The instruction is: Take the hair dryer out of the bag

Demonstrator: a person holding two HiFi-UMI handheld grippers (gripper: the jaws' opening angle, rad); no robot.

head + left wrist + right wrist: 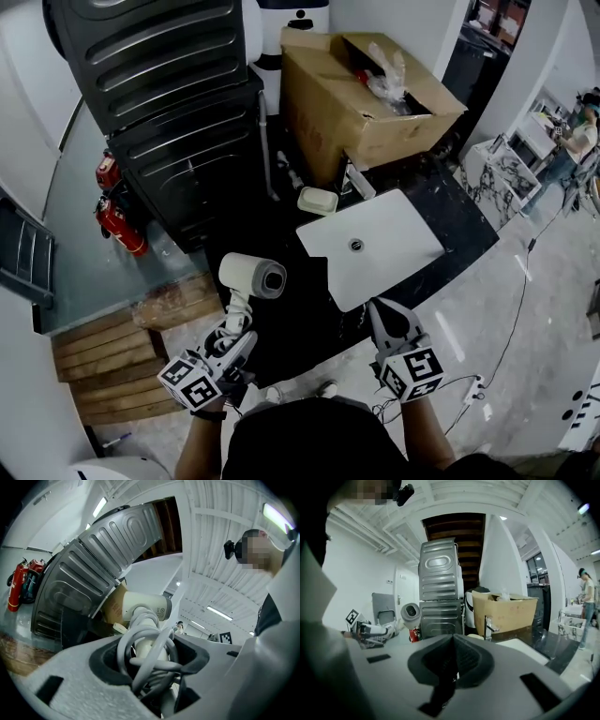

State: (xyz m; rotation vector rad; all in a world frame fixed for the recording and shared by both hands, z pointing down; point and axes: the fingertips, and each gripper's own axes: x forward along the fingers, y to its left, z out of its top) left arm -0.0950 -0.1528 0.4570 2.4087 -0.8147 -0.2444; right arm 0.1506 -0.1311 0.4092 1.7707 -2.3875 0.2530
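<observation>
Beside the counter (452, 217), left tool (236, 339) level gripping hair dryer (253, 276), right tool (386, 319) closed.

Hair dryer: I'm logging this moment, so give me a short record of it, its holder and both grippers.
hair dryer: white, upright, nozzle on top, held in the air left of the sink
cord: coiled round the handle
left gripper: fingers clamped on the handle and cord
right gripper: fingers together, nothing between them
</observation>
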